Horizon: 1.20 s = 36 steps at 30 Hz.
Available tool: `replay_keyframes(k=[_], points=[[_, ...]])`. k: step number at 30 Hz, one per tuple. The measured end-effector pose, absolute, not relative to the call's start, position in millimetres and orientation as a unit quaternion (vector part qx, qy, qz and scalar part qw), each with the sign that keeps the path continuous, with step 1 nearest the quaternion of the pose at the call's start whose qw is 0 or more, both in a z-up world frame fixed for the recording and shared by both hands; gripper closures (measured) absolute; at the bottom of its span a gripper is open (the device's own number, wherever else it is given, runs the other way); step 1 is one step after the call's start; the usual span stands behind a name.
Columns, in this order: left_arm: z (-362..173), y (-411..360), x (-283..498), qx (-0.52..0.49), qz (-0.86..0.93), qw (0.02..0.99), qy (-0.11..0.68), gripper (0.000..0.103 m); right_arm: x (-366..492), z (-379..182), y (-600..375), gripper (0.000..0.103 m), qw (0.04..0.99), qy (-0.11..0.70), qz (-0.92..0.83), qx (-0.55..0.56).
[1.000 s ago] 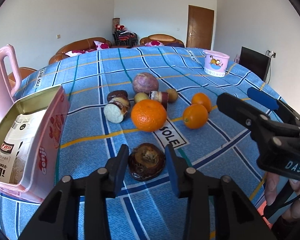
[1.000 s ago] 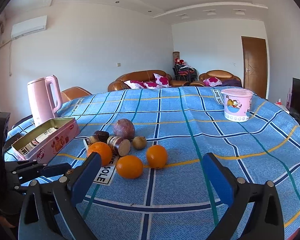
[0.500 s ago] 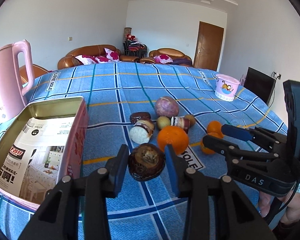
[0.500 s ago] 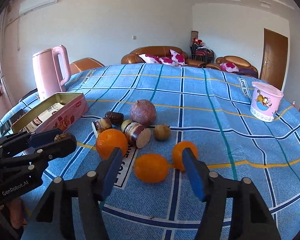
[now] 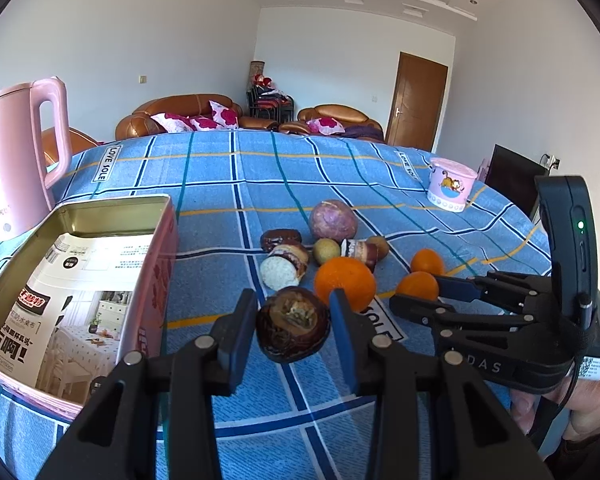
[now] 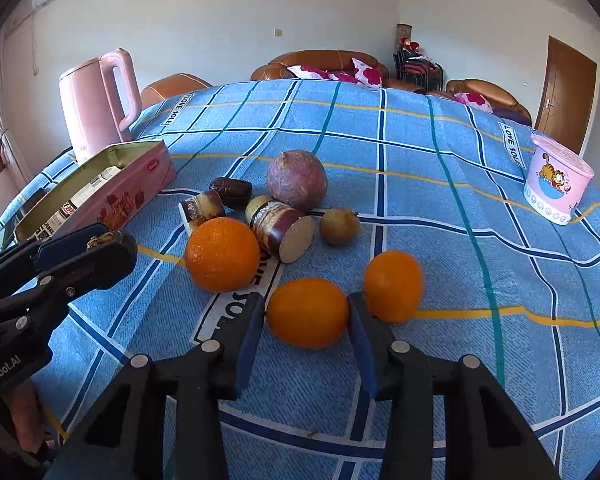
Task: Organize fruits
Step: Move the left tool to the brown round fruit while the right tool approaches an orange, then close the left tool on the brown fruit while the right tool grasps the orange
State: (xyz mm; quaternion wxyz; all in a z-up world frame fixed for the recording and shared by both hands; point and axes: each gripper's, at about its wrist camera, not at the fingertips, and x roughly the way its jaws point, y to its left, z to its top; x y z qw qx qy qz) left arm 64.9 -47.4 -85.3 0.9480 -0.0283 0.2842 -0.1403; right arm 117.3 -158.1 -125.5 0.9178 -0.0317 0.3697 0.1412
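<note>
Left hand-held gripper (image 5: 293, 330) clamped on dark brown fruit (image 5: 292, 329); right hand-held gripper (image 6: 307, 314), jaws just closing, flanking small orange (image 6: 307, 312) on tabletop (image 6: 440, 200).

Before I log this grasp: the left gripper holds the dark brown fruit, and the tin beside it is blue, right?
Not quite: the tin is pink, as the left wrist view shows. The left gripper does hold the dark brown fruit.
</note>
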Motion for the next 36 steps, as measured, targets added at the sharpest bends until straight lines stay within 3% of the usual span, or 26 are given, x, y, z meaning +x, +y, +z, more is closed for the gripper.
replay_keyframes(k=[36], points=[[-78,-49,44,-0.015,-0.101,0.972,0.213,0.064,82,-108,-161,0.059,0.95,0.247,0.191,-0.025]])
